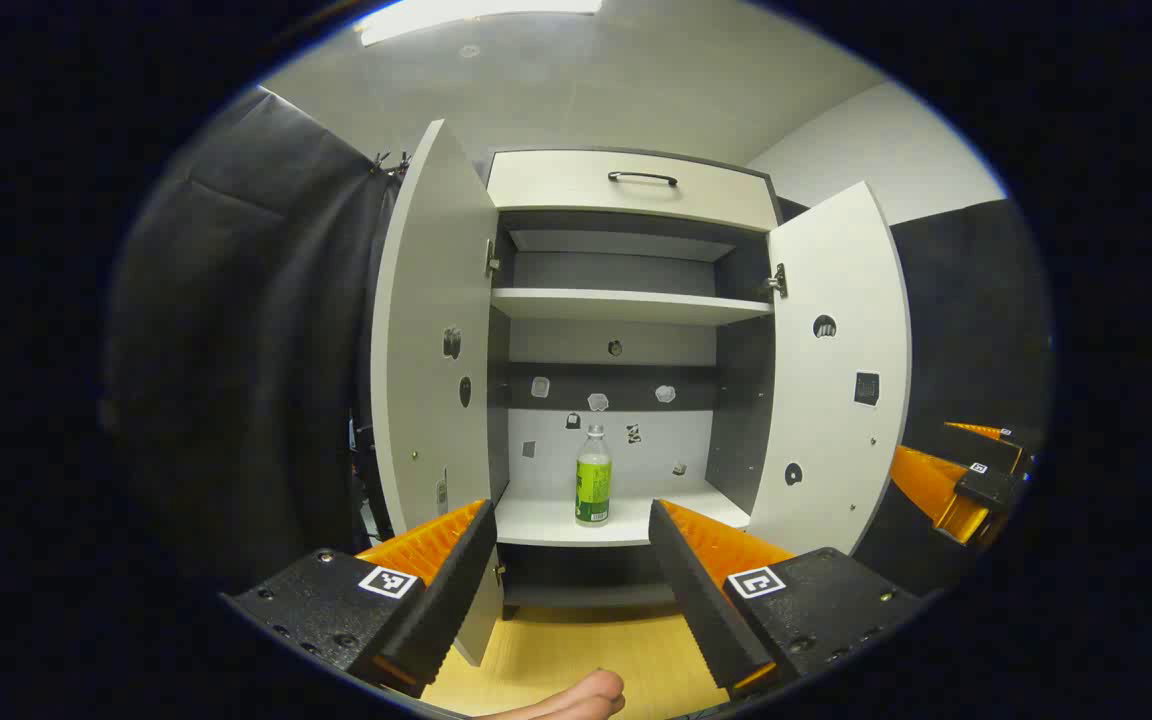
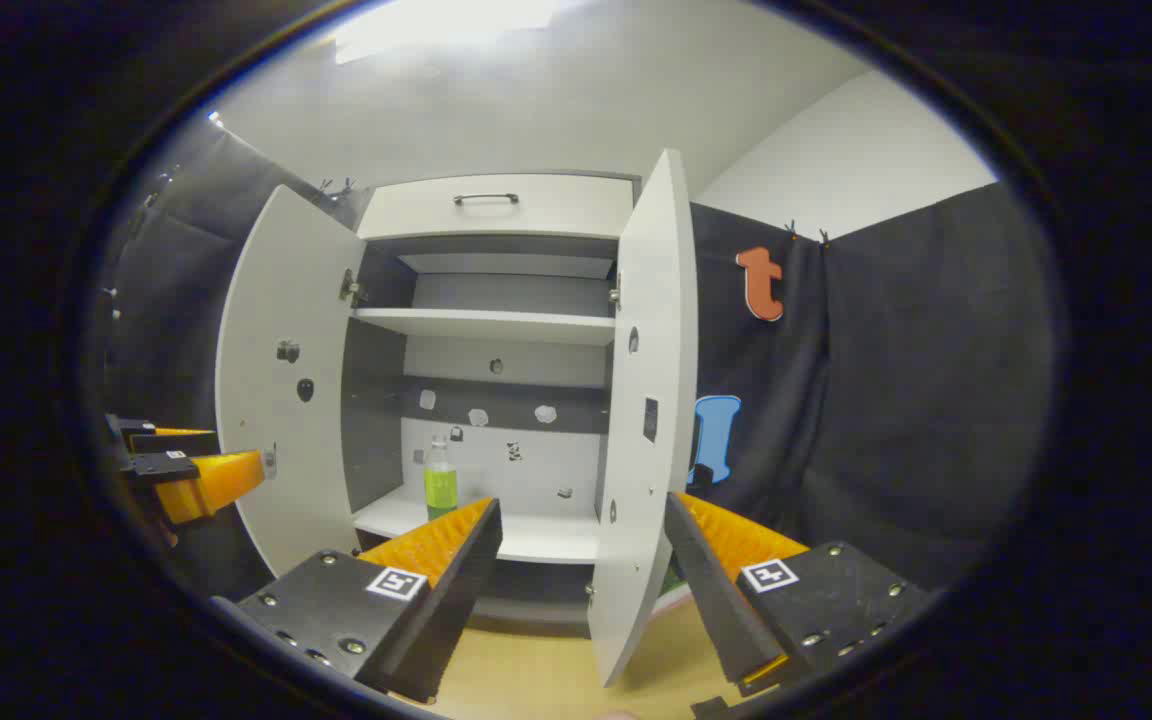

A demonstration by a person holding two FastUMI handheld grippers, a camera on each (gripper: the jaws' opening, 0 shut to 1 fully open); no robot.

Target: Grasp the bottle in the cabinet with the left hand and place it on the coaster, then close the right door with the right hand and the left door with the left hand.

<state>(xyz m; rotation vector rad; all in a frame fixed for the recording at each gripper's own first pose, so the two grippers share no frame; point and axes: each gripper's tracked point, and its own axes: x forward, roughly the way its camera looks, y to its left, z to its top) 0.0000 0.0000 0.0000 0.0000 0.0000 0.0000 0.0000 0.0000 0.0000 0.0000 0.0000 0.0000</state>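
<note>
Though its label (image 1: 593, 490) perhaps too small to read, upright bottle (image 1: 593, 475) between wide-open, empty fingers (image 1: 456, 580).

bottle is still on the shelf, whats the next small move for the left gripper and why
Probably ease the left gripper straight forward toward the bottle. Its jaws are open and the bottle stands upright on the lower shelf, centred between them but farther in, with both doors swung wide and nothing in the way.

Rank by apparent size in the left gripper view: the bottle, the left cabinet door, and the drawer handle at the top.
1. left cabinet door, by far the largest.
2. bottle.
3. drawer handle, close to the bottle in length but much thinner, so this order is less sure.
</note>
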